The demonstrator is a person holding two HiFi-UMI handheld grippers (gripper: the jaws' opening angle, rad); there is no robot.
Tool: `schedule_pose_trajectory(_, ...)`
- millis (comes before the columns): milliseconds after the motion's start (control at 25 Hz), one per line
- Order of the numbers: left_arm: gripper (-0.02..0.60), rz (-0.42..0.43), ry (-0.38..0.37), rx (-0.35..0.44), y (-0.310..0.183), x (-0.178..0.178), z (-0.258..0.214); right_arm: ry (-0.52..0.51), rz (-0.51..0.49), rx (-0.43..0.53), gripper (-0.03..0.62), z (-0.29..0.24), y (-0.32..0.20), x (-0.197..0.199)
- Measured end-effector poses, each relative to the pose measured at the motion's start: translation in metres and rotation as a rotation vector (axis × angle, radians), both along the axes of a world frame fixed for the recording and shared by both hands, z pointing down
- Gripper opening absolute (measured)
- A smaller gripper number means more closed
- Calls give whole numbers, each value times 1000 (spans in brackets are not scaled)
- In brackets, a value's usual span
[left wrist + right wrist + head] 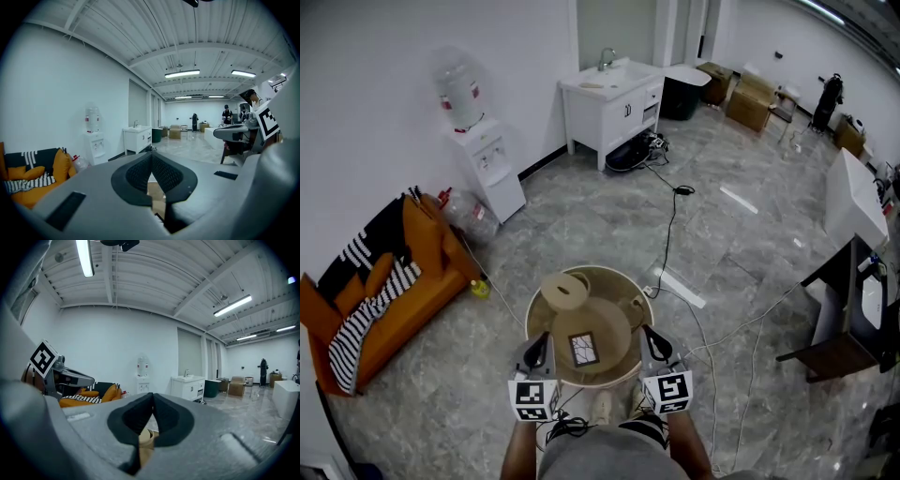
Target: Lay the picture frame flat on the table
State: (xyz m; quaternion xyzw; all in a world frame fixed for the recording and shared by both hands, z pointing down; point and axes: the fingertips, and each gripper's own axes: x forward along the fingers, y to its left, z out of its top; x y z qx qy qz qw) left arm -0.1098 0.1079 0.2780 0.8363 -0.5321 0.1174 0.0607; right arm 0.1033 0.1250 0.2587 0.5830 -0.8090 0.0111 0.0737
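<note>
Two hand-held grey grippers flank the small dark-edged picture frame (584, 349). The frame sits near the front of the round beige table (605, 272), between the two sets of jaws and touching neither. The left gripper (544, 337) is just beside the frame's left edge. The right gripper (646, 330) stands a little farther off on the other side.

In the left gripper view, the left gripper (151, 154) has its black ribbed pads pressed together with nothing between them. The right gripper (153, 394) looks the same in its own view: jaws closed tip to tip and empty.

From the steep head view I cannot tell whether the frame lies flat or leans. It rests over a tan round shape whose nature is unclear. A tan ring-shaped object (565, 289) lies behind it, and a small item (638, 304) at the table's right rim is too small to identify. The table's near edge is hidden behind the grippers and the person's body. Both gripper views show only a sliver of beige beneath the closed jaws, and the frame cannot be made out in either.

Both grippers are held low at the table's near side, roughly level. Their jaws point forward and angle slightly inward, with the marker cubes toward the person. Bare forearms enter from the bottom edge.
</note>
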Motion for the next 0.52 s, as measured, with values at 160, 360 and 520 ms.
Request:
schedule_pose_trajectory(160, 17, 0, 1, -2, 1, 2, 0, -2, 4, -8, -1, 1, 1, 2)
schedule_pose_trajectory(360, 17, 2, -1, -1, -3, 0, -2, -2, 3, -5, -2, -1, -2, -1)
schedule_pose_trajectory(520, 17, 3, -3, 1, -1, -1, -2, -1, 5, -3, -2, -1, 0, -2)
